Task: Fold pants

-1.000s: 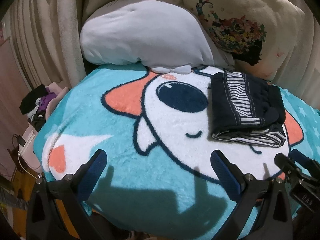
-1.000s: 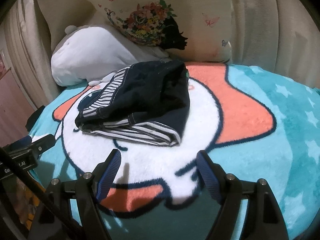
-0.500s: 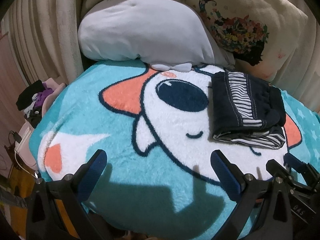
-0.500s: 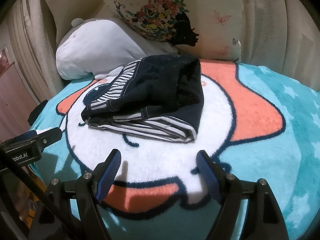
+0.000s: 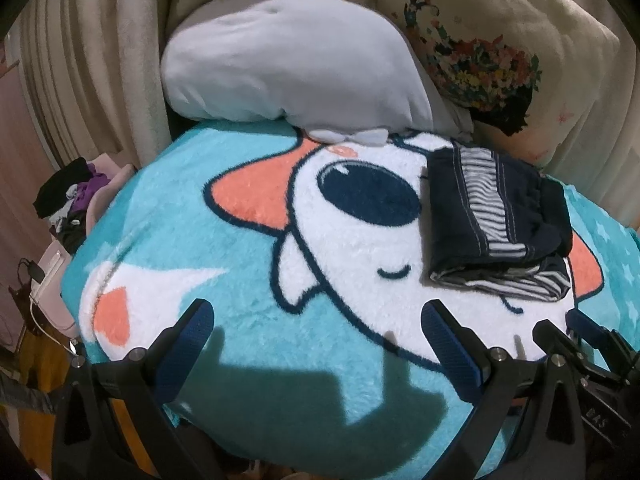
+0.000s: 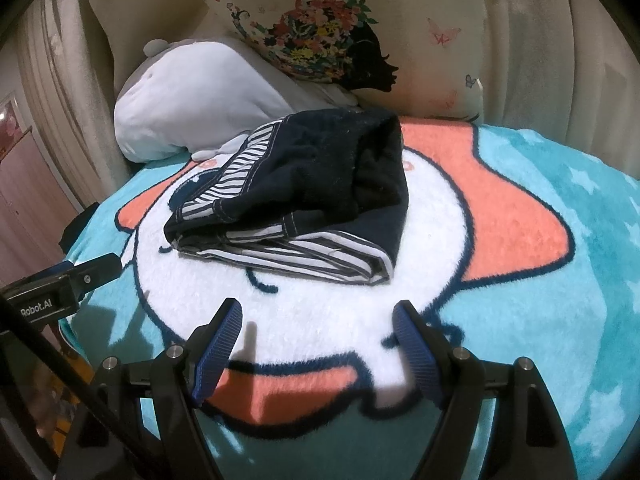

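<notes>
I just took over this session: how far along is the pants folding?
Looks essentially done: the pants lie as a compact, layered bundle on the blanket. Nothing is in hand; the left gripper and right gripper are both open, short of the bundle. At most, the bulging top layer could be flattened.

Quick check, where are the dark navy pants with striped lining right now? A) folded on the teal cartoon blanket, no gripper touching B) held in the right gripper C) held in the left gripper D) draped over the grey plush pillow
A: the dark navy pants with striped lining lie folded on the teal cartoon blanket; the left gripper and right gripper are both open and short of them.
</notes>
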A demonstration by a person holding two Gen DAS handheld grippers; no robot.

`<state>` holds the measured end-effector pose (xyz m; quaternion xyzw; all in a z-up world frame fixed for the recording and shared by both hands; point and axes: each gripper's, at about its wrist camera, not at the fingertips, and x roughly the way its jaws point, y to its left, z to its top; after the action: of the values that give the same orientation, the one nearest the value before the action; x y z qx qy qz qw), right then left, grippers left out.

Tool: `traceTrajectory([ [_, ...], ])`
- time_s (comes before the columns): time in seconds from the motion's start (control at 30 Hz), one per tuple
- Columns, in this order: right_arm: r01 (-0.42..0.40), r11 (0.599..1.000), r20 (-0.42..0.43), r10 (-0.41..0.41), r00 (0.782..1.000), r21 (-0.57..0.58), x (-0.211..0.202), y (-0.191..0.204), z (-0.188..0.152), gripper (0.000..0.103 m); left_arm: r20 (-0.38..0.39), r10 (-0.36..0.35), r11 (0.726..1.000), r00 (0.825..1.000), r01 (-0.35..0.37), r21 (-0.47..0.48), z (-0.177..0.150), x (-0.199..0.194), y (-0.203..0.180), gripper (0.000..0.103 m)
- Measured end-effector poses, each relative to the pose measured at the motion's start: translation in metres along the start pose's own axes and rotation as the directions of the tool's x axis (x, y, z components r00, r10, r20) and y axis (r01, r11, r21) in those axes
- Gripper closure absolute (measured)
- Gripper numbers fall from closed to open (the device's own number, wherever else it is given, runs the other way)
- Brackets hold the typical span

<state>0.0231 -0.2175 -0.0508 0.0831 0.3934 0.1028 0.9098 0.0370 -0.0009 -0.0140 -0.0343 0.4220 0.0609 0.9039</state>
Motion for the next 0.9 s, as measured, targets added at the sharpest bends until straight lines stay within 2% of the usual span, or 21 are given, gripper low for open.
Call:
traceTrajectory([
  [0.6,-0.043,0.999,0.040,0.043,0.998,-0.009,-0.012,-0.002,0.006,0.021,0.055,0.032,0.999,0.998,-0.033,0.016,-0.002,-0.024,-0.006,0.000],
  [0.9,-0.032,0.999,0.042,0.032,0.999,0.002,-0.015,-0.012,0.005,0.021,0.060,0.026,0.999,0.998,-0.028,0.024,0.002,-0.023,-0.008,0.000],
])
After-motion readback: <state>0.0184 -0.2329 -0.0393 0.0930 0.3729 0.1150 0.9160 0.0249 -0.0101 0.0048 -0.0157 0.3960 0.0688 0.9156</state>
